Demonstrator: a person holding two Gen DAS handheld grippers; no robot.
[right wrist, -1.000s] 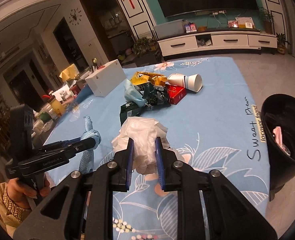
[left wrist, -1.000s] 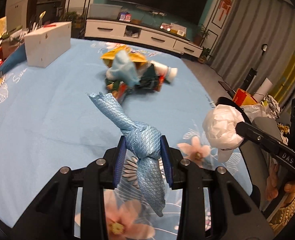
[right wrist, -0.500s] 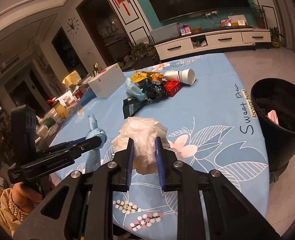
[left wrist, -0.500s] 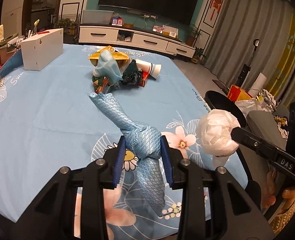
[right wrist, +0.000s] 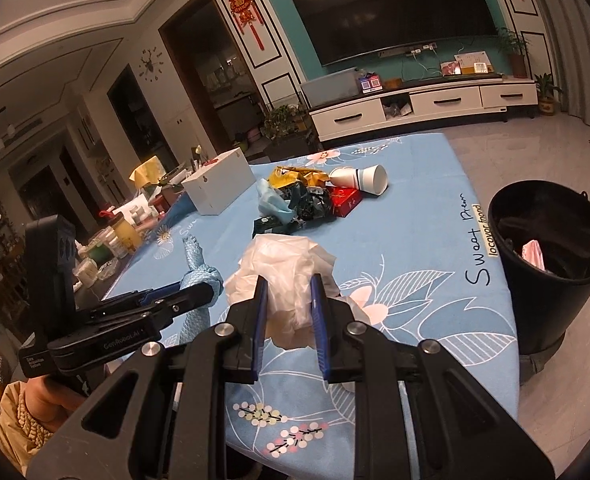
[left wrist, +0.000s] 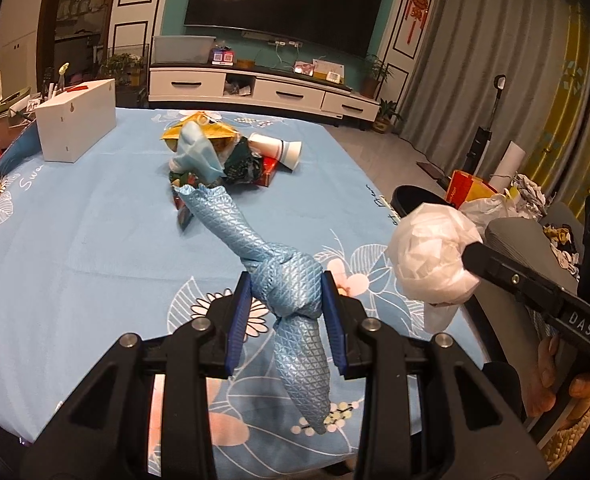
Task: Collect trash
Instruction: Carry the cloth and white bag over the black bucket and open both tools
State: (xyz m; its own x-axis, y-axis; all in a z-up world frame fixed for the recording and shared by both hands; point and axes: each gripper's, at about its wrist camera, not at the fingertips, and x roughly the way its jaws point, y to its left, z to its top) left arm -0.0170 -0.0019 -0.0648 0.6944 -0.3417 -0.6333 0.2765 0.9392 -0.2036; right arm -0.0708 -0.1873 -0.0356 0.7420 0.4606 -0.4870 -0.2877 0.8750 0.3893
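The left gripper [left wrist: 286,312] squeezes a knotted blue bag [left wrist: 291,284], the right gripper [right wrist: 288,312] squeezes a white plastic wad [right wrist: 283,264], and both look ready to go into the black bin [right wrist: 551,264] beside the bench [right wrist: 415,240].

Warm, dim indoor light; ceiling lamps glared off the television [right wrist: 399,12] far beyond the jaws; fisheye edges bent and darkened.

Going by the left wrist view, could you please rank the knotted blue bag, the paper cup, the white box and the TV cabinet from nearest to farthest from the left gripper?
1. Knotted blue bag, clamped between the left gripper jaws.
2. Paper cup, mid-table on its side.
3. White box, far left; close to the cup.
4. TV cabinet, beyond the table.
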